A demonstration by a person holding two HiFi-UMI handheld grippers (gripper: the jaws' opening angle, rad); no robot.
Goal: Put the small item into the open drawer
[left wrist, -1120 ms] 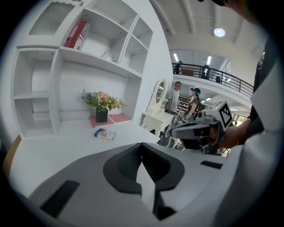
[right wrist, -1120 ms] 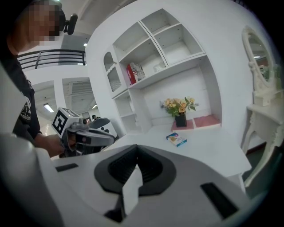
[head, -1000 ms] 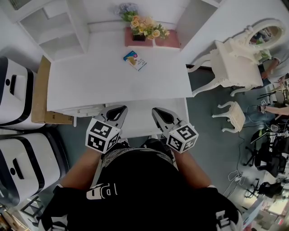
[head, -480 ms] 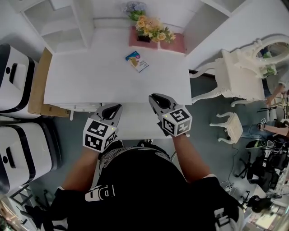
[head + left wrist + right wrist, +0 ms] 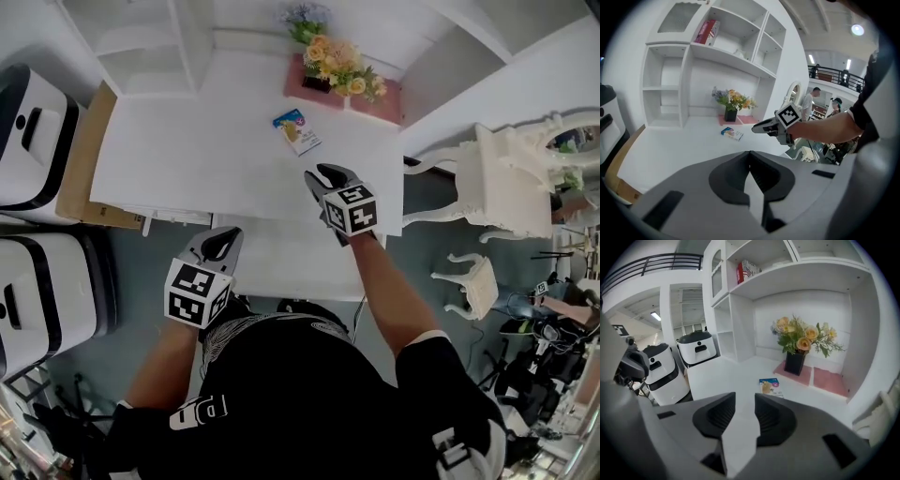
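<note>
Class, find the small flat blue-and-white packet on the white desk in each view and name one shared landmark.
Head view: the small flat blue-and-white packet lies upper centre on the white desk.
Left gripper view: packet just left of centre.
Right gripper view: packet just right of centre.
Shared landmark: the yellow flowers in a black pot, just beyond it.

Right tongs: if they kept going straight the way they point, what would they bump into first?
Probably the small packet on the white desk, or that desk just before it; depth is unclear. The right tongs have just been opening, with nothing between them.
</note>
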